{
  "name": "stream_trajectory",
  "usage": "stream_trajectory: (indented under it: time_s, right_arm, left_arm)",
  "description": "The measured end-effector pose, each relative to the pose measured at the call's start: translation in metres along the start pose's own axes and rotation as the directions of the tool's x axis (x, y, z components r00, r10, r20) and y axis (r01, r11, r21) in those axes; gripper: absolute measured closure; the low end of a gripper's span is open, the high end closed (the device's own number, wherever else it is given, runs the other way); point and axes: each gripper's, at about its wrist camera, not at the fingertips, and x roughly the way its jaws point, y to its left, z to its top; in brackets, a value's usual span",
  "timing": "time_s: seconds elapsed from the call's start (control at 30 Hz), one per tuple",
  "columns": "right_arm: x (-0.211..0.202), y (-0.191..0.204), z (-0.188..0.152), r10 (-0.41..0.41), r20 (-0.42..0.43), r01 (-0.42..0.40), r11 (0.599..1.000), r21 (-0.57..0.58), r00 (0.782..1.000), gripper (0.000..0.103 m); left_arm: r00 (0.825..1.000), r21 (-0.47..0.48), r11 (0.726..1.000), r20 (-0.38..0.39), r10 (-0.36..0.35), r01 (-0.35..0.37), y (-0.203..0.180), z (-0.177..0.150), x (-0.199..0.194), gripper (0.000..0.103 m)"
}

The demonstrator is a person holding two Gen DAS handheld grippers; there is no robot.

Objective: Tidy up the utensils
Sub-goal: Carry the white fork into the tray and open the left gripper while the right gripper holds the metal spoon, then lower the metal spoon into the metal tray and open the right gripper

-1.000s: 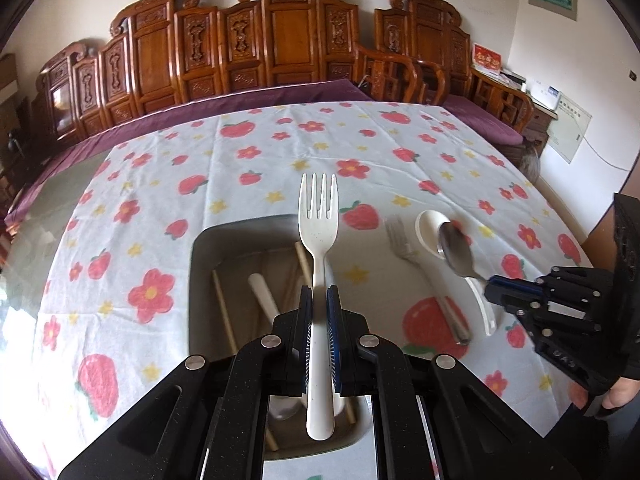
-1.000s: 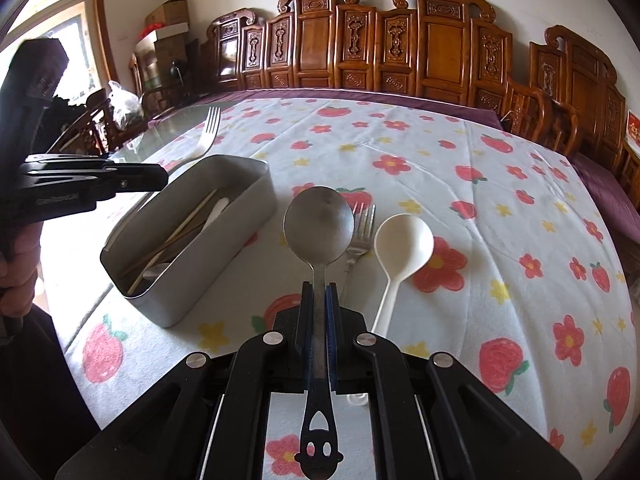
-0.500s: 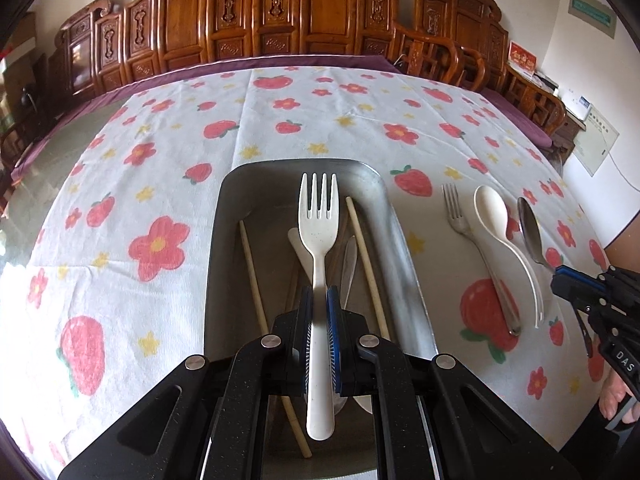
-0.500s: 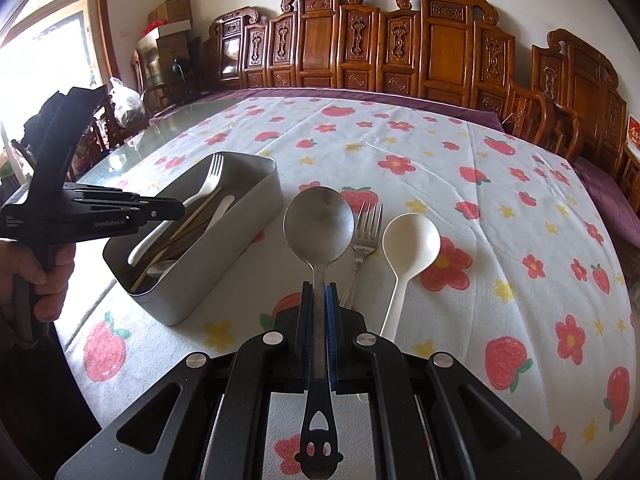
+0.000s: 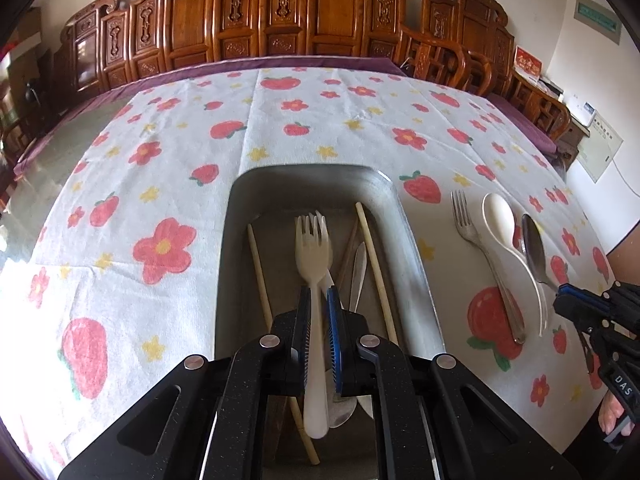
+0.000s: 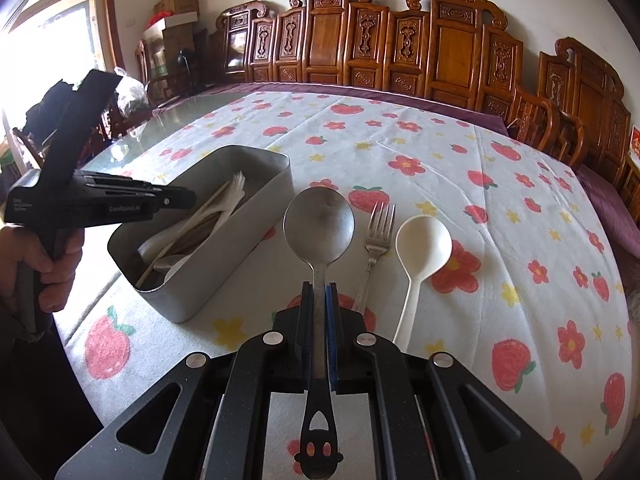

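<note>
Left gripper (image 5: 319, 312): pinching white plastic fork (image 5: 314, 248), tines down inside metal box (image 5: 416, 256) on worktop (image 5: 120, 200). Right gripper (image 6: 319, 312): clamped on steel spoon (image 6: 319, 220). Beside box: steel fork (image 6: 376, 236), white spoon (image 6: 422, 246).

The black left hand-held gripper (image 5: 319, 322) covers the near end of the grey metal box (image 5: 412, 264), hiding handles there (a pale spoon bowl peeks out). The white wall notice (image 5: 602, 148) is unreadably small.
</note>
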Motion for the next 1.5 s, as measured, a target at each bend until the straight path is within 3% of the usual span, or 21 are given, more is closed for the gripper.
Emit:
stream_trajectory:
  time_s: [0.47, 0.87, 1.27, 1.5]
  right_arm:
    - [0.017, 0.036, 0.045, 0.053, 0.016, -0.053, 0.998, 0.016, 0.998, 0.095]
    - [0.053, 0.073, 0.081, 0.165, 0.002, -0.164, 0.982, 0.091, 0.986, 0.095]
    - [0.104, 0.095, 0.082, 0.205, -0.072, -0.191, 0.968, 0.163, 0.976, 0.095]
    - [0.112, 0.099, 0.077, 0.224, -0.086, -0.209, 0.965, 0.158, 0.971, 0.094]
  left_arm:
    - [0.993, 0.007, 0.999, 0.115, 0.032, -0.033, 0.021, 0.008, -0.043, 0.090]
    - [0.989, -0.043, 0.997, 0.128, 0.073, -0.068, 0.054, 0.011, -0.051, 0.090]
    - [0.987, -0.084, 0.993, 0.130, 0.091, -0.080, 0.068, 0.013, -0.052, 0.090]
    - [0.987, -0.086, 0.993, 0.128, 0.094, -0.083, 0.068, 0.012, -0.051, 0.090]
